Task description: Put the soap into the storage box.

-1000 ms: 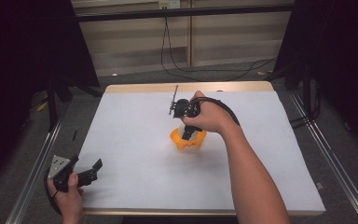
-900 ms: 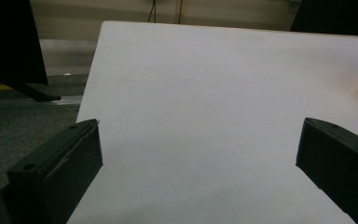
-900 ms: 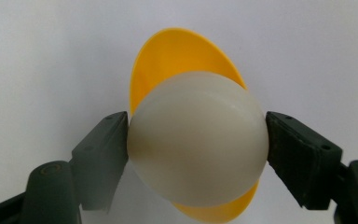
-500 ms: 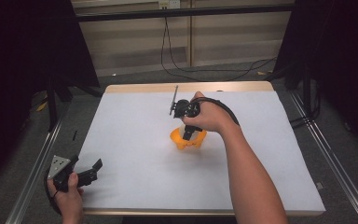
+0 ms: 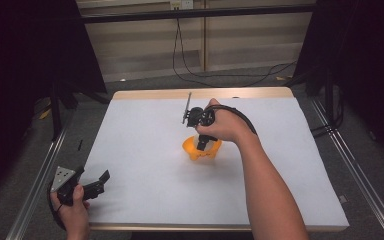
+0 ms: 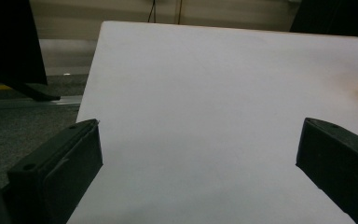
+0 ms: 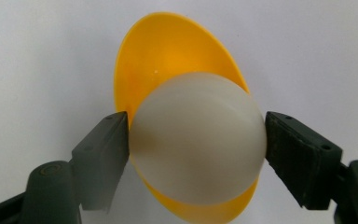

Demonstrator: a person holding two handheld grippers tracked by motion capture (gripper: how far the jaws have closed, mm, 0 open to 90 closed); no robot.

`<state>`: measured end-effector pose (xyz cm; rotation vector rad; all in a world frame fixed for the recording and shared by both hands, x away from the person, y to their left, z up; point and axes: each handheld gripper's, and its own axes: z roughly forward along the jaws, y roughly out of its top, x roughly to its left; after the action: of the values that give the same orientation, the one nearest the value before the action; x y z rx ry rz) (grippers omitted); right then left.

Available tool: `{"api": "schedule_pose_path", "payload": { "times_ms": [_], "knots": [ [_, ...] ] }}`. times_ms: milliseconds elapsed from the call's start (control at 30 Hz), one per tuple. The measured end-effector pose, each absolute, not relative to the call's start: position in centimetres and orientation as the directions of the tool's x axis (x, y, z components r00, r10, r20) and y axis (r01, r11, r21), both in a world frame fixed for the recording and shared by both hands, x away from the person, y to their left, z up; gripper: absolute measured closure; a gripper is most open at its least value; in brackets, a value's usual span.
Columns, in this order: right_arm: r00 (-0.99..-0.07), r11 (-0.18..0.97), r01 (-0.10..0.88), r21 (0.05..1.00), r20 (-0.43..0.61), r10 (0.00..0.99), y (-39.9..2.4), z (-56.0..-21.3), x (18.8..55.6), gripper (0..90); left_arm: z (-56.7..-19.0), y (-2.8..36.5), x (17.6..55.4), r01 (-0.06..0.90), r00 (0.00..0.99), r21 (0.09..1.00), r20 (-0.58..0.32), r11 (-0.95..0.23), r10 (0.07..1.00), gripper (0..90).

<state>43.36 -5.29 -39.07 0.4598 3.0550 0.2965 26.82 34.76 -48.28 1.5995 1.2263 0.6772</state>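
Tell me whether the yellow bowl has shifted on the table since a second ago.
No. The yellow bowl sits at the same spot relative to the table's far edge, under the right gripper.

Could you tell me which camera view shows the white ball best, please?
The right gripper view: the white ball sits large between the right gripper jaws, over the yellow bowl. In the high view the hand hides it.

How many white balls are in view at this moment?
1. The white ball sits over the yellow bowl, clamped between the right gripper jaws near the table's middle. Others could hide beneath it.
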Motion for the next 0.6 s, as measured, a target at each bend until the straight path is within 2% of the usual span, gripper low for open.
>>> {"api": "schedule_pose_path", "payload": {
  "times_ms": [100,400,600],
  "knots": [
    [-0.948,0.92,0.306,0.243,-0.01,0.318,-5.6,-38.2,43.5,33.9,-48.3,34.7,26.8,0.392,0.337,0.92,-0.124,-0.019,0.933,0.0],
    [-0.942,0.917,0.325,0.229,-0.004,0.335,-6.0,-38.3,43.1,31.2,-48.3,34.8,26.8,0.392,0.337,0.92,-0.125,-0.019,0.933,0.0],
    [-0.935,0.91,0.346,0.227,0.004,0.355,-6.8,-38.4,42.7,21.7,-48.3,34.7,26.8,0.392,0.336,0.92,-0.123,-0.02,0.934,0.0]
  ]
}}
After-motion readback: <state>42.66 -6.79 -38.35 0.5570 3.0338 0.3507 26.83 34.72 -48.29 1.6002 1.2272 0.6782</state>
